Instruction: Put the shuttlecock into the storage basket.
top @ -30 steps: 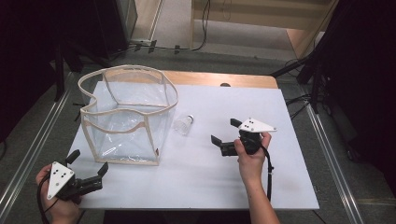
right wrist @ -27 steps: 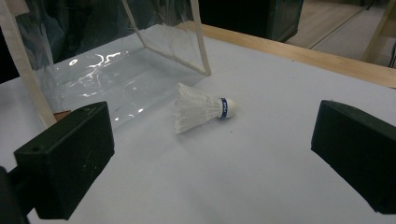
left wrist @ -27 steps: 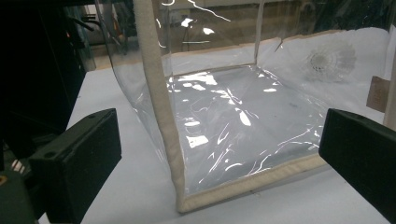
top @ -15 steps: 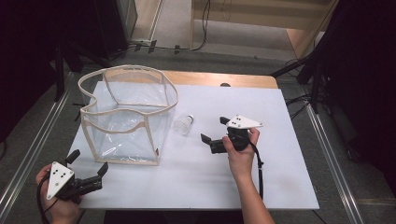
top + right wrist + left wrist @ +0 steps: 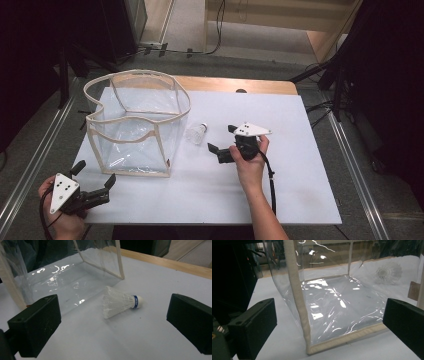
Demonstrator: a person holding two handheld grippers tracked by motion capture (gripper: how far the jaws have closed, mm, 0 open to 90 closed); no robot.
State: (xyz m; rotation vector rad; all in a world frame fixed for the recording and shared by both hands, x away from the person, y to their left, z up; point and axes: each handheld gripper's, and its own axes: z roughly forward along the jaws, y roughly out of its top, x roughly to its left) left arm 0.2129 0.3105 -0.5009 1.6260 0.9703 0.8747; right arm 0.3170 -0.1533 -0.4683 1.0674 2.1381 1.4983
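White tabletop (image 5: 300, 165): shuttlecock (image 5: 196, 133) lies outside clear bag (image 5: 135, 125), not yet grasped. Right gripper (image 5: 220, 141) approaching, jaws apart; left gripper (image 5: 95, 177) idle, jaws apart.

Shuttlecock (image 5: 120, 304) on its side between wide-apart jaws; clear bag (image 5: 75, 272) behind

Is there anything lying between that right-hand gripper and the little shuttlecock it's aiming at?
Nothing visible does. The right gripper has its jaws wide open, and bare white table lies between them and the shuttlecock. The clear bag stands behind and to one side of it, off that path.
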